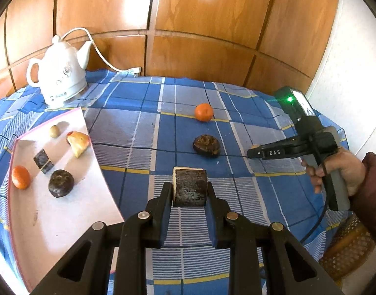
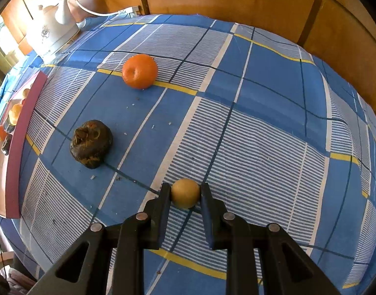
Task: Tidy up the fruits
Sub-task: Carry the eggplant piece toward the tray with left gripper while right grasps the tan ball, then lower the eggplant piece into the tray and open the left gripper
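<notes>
Left gripper [image 1: 189,189] jaws clamped dark-rinded cut fruit block [image 1: 189,187], above blue checked worktop cloth [image 1: 143,127], beside pale pink tray [image 1: 65,211]. Right gripper [image 2: 185,193] jaws pinched small round yellowish fruit [image 2: 185,192]. Orange tangerine [image 2: 139,70] and dark wrinkled fruit [image 2: 91,147] lay loose on cloth.

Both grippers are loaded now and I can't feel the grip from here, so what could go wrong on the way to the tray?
1. The right gripper pinches the small round yellow-green fruit only at its fingertips; it could roll out.
2. The left gripper holds the dark-skinned fruit chunk near its tips too; tilting might drop it.
3. The white pink-rimmed tray already carries five pieces, so a careless placement may knock the dark round fruit.
</notes>
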